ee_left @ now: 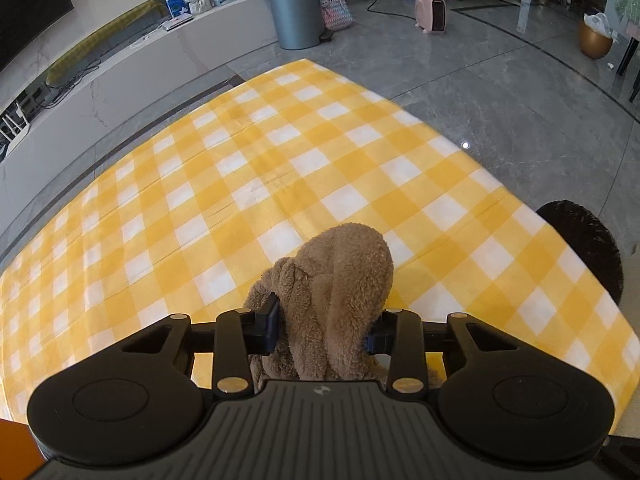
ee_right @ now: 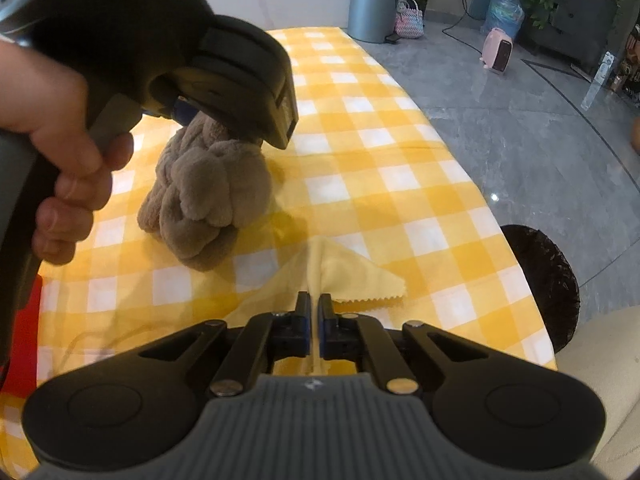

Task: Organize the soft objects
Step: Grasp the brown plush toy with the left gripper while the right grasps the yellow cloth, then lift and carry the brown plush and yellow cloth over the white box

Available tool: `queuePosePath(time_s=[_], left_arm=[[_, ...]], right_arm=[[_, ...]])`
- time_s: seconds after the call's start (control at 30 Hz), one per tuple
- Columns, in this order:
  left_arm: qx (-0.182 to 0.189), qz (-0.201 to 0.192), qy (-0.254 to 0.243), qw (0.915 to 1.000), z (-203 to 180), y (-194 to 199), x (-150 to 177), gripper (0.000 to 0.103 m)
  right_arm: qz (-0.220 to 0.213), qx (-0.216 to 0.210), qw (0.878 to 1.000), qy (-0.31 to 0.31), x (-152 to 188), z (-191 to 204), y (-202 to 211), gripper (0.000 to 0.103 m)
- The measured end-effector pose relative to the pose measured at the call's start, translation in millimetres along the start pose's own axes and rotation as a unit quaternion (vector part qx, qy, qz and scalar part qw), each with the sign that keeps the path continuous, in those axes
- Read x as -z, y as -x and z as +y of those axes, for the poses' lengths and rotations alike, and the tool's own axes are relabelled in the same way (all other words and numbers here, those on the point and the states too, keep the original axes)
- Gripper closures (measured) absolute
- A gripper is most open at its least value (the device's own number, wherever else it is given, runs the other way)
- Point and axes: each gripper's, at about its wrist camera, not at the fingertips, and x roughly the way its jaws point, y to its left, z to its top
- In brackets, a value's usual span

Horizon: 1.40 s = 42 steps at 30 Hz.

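Observation:
My left gripper (ee_left: 320, 316) is shut on a brown plush towel (ee_left: 340, 288), bunched between its blue-padded fingers. In the right wrist view the same towel (ee_right: 204, 192) hangs from the left gripper (ee_right: 224, 112), its lower folds resting on the yellow-and-white checked tablecloth (ee_right: 380, 152). My right gripper (ee_right: 314, 312) is shut on a thin pale yellow cloth (ee_right: 344, 272) with a zigzag edge, pinching a raised fold of it while the rest lies on the tablecloth.
A black round bin (ee_right: 548, 280) stands off the table's right edge; it also shows in the left wrist view (ee_left: 588, 248). On the grey floor beyond are a grey pedal bin (ee_left: 294, 8), a woven basket (ee_left: 336, 12) and a pink heater (ee_left: 432, 12).

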Motion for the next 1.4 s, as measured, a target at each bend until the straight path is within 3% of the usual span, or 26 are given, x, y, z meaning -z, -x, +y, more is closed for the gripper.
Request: queuePosePath(time_s=[0.23, 0.37, 0.57, 0.83, 1.4], left_arm=[[0.009, -0.018, -0.006, 0.9998, -5, 25, 2, 0.061], [0.022, -0.028, 0.003, 0.9994, -5, 42, 3, 0.061], [0.048, -0.053, 0.012, 0.9974, 1, 83, 6, 0.061], [0.048, -0.095, 0.020, 0.9941, 17, 137, 13, 0.061], [0.037, -0.191, 0.089, 0.9769, 82, 226, 49, 0.061]], right_arm=[[-0.004, -0.010, 1.000, -0.003, -1, -1, 1, 0.102], [-0.013, -0.040, 0.999, -0.025, -2, -10, 6, 0.102], [-0.052, -0.070, 0.994, -0.064, -7, -19, 20, 0.102], [-0.091, -0.104, 0.987, -0.076, -11, -20, 43, 0.102], [-0.203, -0.189, 0.958, -0.076, -19, 2, 114, 0.102]])
